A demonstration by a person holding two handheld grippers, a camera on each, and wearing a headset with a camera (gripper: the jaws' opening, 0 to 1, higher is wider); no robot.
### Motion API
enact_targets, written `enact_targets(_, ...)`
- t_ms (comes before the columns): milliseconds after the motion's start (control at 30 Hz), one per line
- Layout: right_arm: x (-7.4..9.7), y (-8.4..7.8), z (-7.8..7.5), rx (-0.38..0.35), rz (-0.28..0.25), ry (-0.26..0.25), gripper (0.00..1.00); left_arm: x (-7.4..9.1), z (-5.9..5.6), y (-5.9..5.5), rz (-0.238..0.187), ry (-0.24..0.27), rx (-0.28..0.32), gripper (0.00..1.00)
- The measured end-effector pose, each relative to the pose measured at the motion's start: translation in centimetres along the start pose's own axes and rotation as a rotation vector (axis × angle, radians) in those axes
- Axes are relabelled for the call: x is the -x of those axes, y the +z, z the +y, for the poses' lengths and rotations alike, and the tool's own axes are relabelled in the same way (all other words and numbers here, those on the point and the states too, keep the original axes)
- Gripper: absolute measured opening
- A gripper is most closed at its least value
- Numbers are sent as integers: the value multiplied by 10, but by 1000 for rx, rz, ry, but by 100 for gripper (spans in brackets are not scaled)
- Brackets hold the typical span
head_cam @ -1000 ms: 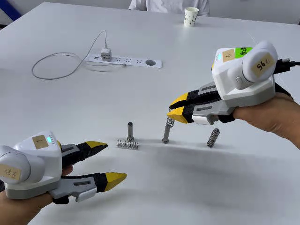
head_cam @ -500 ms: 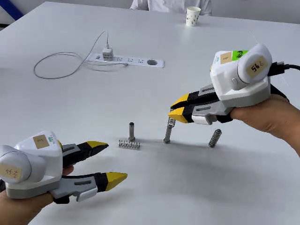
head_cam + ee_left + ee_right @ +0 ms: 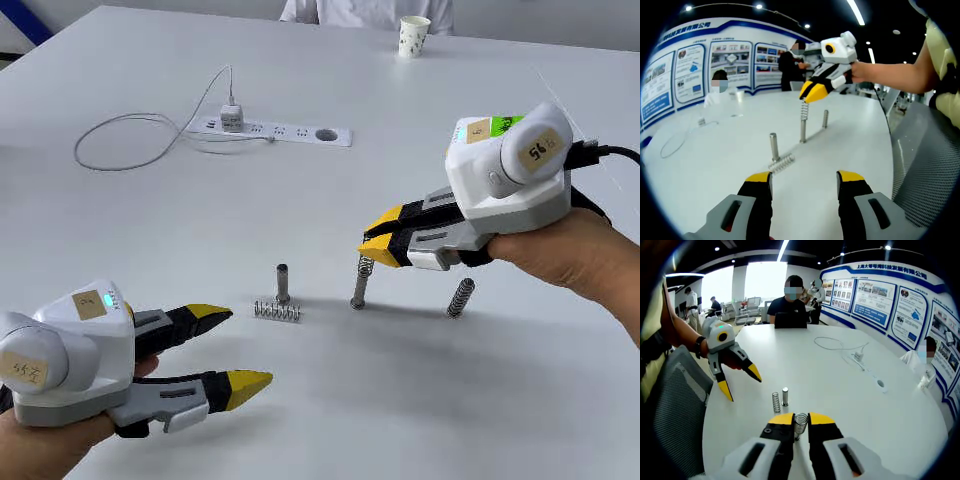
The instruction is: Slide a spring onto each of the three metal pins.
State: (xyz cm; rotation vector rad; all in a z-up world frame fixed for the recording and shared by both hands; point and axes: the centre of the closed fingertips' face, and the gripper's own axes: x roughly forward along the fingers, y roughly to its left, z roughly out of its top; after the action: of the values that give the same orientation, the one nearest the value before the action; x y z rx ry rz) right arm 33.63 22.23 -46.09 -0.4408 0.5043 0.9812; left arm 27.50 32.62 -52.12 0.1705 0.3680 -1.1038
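Right tongs (image 3: 366, 240) pinched on a spring (image 3: 364, 267), upright over the middle pin (image 3: 357, 293) for threading down; left tongs (image 3: 250, 346) spread wide, empty, poised near the last spring (image 3: 276, 311) lying beside the bare pin (image 3: 283, 282).

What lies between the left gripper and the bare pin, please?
A loose spring lies flat on the table, ahead of the left gripper and at the foot of the bare pin; the head view shows this.

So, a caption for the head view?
The right gripper holds a spring on the middle pin; the left gripper hovers open.
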Motion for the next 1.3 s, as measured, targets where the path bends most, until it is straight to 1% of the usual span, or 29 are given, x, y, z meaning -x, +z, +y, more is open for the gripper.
enact_targets(200, -2, -3, 0, -6, 3, 3, 11, 1, -1, -1, 3, 0, 1, 53)
enact_targets(933, -16, -22, 1, -42, 25, 2, 11, 0, 0, -3, 5, 2, 5, 52)
enact_targets(1300, -24, -30, 1, -42, 42, 8, 11, -1, 0, -3, 7, 2, 8, 52)
